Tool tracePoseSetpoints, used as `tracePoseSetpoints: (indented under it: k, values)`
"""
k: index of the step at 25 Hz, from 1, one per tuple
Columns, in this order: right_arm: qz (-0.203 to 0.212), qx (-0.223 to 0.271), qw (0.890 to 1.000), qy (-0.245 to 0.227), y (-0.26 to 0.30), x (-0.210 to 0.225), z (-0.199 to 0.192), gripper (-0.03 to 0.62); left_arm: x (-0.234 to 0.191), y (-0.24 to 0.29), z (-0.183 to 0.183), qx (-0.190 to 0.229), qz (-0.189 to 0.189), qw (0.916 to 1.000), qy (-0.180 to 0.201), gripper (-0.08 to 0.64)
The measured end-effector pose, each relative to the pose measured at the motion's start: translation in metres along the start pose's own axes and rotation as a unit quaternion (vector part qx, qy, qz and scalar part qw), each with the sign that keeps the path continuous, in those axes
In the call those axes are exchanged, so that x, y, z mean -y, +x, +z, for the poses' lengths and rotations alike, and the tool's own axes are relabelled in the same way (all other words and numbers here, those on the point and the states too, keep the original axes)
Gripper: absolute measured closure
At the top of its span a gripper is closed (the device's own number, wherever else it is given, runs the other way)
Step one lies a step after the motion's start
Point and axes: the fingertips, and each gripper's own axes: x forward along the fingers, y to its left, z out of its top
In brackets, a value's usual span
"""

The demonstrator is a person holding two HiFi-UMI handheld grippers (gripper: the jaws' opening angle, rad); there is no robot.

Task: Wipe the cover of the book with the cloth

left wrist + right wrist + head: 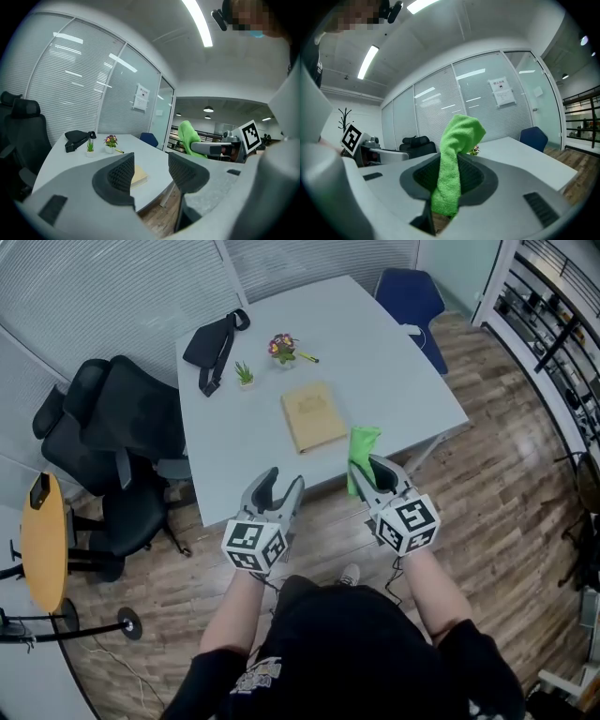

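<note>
A tan book (314,415) lies flat on the pale grey table (394,371), near its front half; the same book (138,176) shows past the jaws in the left gripper view. My right gripper (373,474) is shut on a bright green cloth (361,454), which sticks up between its jaws and hangs at the table's front edge; the cloth (454,164) fills the middle of the right gripper view. My left gripper (278,489) is open with nothing between its jaws, held in front of the table edge, short of the book.
On the table's far part lie a black pouch (214,345), a small green plant (245,374) and a flower pot (282,348). Black office chairs (112,427) stand left of the table, a blue chair (412,296) at its far end. A round yellow side table (42,540) is at the left.
</note>
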Motion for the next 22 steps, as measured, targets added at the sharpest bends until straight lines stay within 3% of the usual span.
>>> tracePoseSetpoints:
  k: [8,13,22]
  values:
    - [-0.008,-0.008,1.0,0.014,0.013,0.029,-0.008,0.494,-0.017,0.034,-0.008,-0.012,0.005,0.9994,-0.032,0.345]
    - [-0.031,-0.013,0.999,0.015,0.027,0.047,-0.009,0.494,-0.043,0.067,-0.02,-0.028,-0.005,0.9968,-0.075,0.345]
    - [-0.093,-0.032,0.995,0.032,0.07,0.084,-0.02,0.494,-0.09,0.13,-0.042,-0.085,-0.047,0.9922,-0.077,0.345]
